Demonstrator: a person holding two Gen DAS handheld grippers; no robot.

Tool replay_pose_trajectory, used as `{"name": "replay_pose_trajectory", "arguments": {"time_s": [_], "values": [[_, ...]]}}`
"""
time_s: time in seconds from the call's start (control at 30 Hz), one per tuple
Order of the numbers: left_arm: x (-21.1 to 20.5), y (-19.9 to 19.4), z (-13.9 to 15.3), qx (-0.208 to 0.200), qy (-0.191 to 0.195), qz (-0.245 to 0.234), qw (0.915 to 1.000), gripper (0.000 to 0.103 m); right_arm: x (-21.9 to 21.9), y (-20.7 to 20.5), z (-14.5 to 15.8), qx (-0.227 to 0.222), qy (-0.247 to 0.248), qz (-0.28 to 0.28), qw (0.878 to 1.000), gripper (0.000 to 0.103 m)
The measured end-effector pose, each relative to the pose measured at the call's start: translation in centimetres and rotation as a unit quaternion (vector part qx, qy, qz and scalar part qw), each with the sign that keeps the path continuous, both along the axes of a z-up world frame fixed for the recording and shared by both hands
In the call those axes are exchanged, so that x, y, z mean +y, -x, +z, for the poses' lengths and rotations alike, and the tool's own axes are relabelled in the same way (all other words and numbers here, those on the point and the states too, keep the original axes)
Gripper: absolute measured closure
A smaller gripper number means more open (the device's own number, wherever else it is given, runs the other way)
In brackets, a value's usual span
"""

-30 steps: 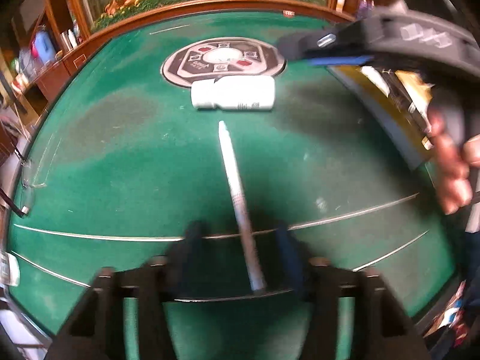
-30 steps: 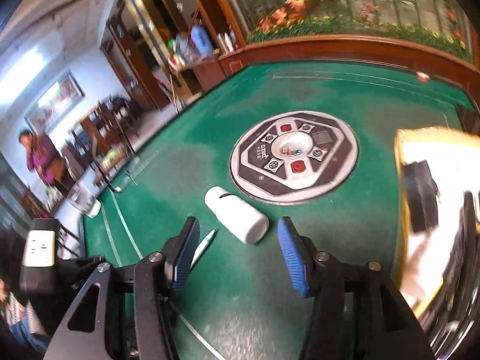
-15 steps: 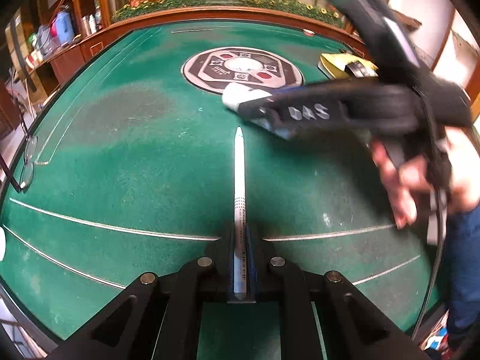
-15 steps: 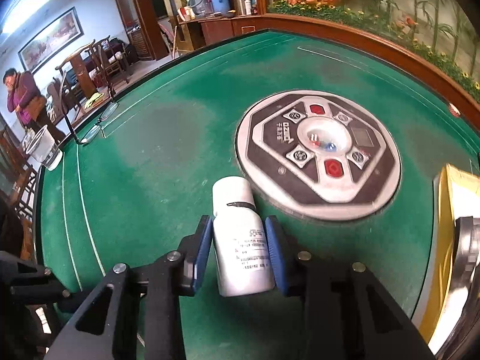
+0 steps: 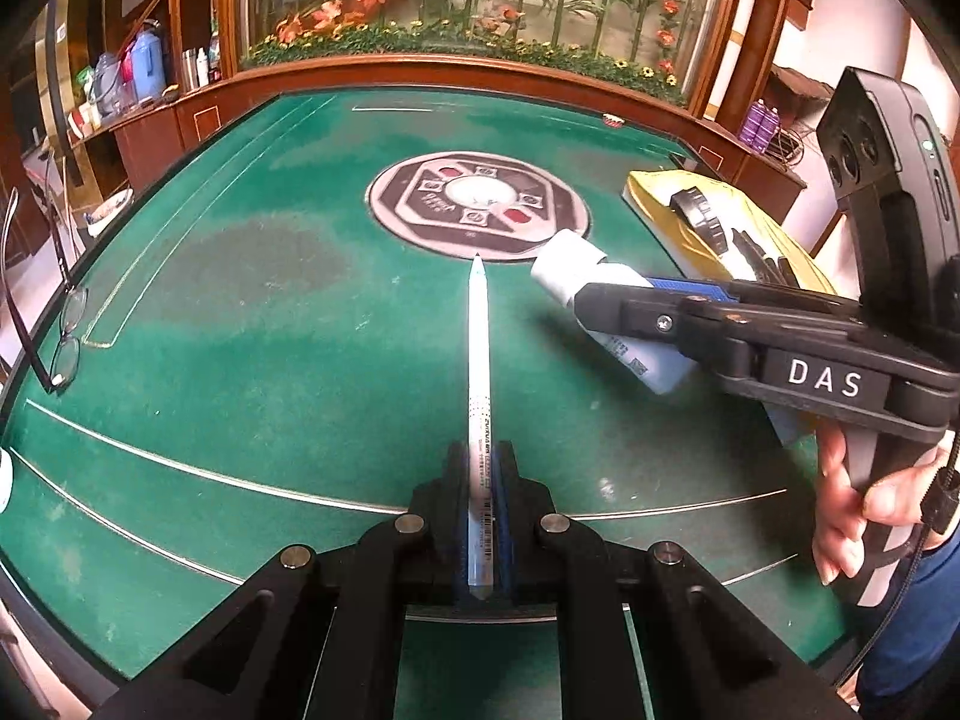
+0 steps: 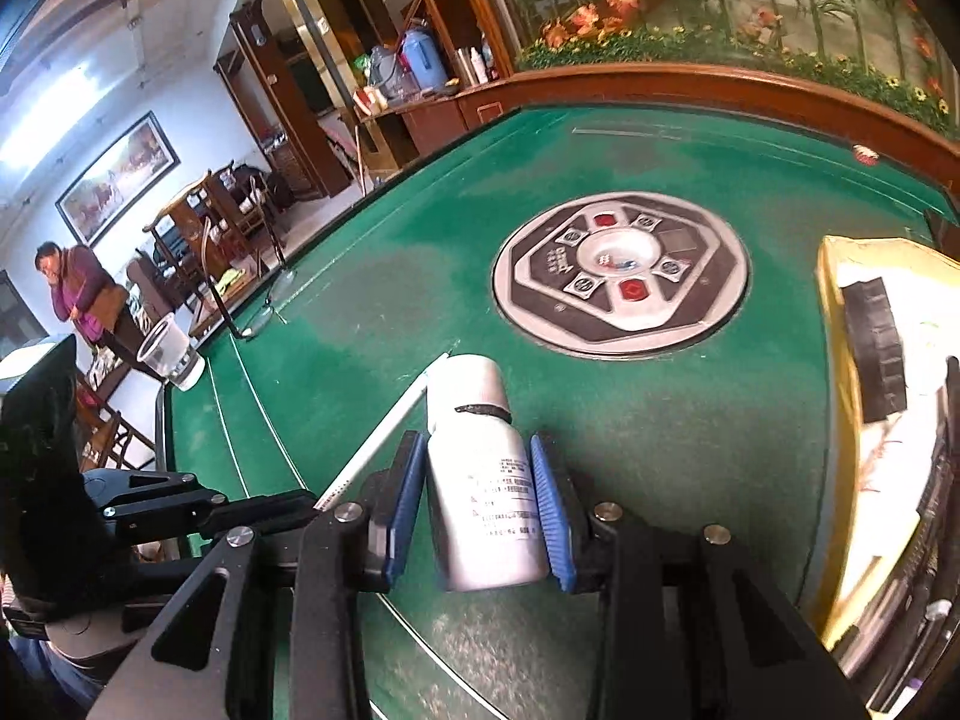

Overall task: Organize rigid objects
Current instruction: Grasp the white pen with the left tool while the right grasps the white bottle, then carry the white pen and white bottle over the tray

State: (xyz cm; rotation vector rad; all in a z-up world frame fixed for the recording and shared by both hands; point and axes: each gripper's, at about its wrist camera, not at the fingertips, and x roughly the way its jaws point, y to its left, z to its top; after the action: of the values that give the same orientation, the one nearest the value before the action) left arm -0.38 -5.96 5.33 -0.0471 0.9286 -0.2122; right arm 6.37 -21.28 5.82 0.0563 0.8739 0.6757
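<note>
A thin white pen (image 5: 479, 360) is clamped between the pads of my left gripper (image 5: 482, 462), which is shut on it; the pen points away over the green table (image 5: 270, 324). A white pill bottle (image 6: 480, 468) lies lengthwise between the blue pads of my right gripper (image 6: 480, 456), which is shut on it. In the left wrist view the same bottle (image 5: 576, 267) sticks out past the right gripper (image 5: 606, 297), held by a person's hand (image 5: 852, 516). The pen (image 6: 384, 438) also shows left of the bottle in the right wrist view.
A round control panel (image 6: 621, 273) is set in the table's middle. A yellow tray (image 5: 690, 210) with dark items sits at the right edge. Eyeglasses (image 5: 60, 336) lie at the left edge, and a plastic cup (image 6: 171, 354) stands beyond it. A person (image 6: 78, 294) stands far off.
My left gripper closed on the pen and turned it straight ahead. My right gripper moved in over the bottle and closed on it.
</note>
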Motion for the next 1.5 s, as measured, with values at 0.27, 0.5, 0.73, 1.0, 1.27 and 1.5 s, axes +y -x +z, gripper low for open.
{"name": "replay_pose_trajectory", "arguments": {"time_s": [0.27,0.5,0.73,1.0,1.27,1.5], "values": [[-3.0,-0.6,1.4,-0.014,-0.001,-0.023,0.9996,0.096,-3.9,0.1,0.8,0.014,-0.038,-0.029,0.999,0.068],[-8.2,-2.6,3.9,-0.027,0.001,-0.066,0.9975,0.096,-11.0,-0.3,1.8,0.005,-0.068,-0.106,0.992,0.068],[-14.9,-4.4,5.0,-0.031,0.003,-0.117,0.9926,0.096,-18.8,-1.0,1.7,0.004,-0.092,-0.205,0.974,0.068],[-21.2,-7.7,4.1,-0.012,0.031,-0.142,0.9893,0.096,-22.9,-1.5,0.9,0.006,-0.073,-0.304,0.95,0.068],[-23.2,-9.2,1.7,-0.011,0.027,-0.159,0.9868,0.096,-23.5,-2.6,-0.2,0.019,-0.034,-0.33,0.943,0.068],[-22.6,-9.0,1.2,-0.017,0.021,-0.162,0.9864,0.096,-22.6,-2.7,-0.6,0.013,0.001,-0.334,0.942,0.068]]}}
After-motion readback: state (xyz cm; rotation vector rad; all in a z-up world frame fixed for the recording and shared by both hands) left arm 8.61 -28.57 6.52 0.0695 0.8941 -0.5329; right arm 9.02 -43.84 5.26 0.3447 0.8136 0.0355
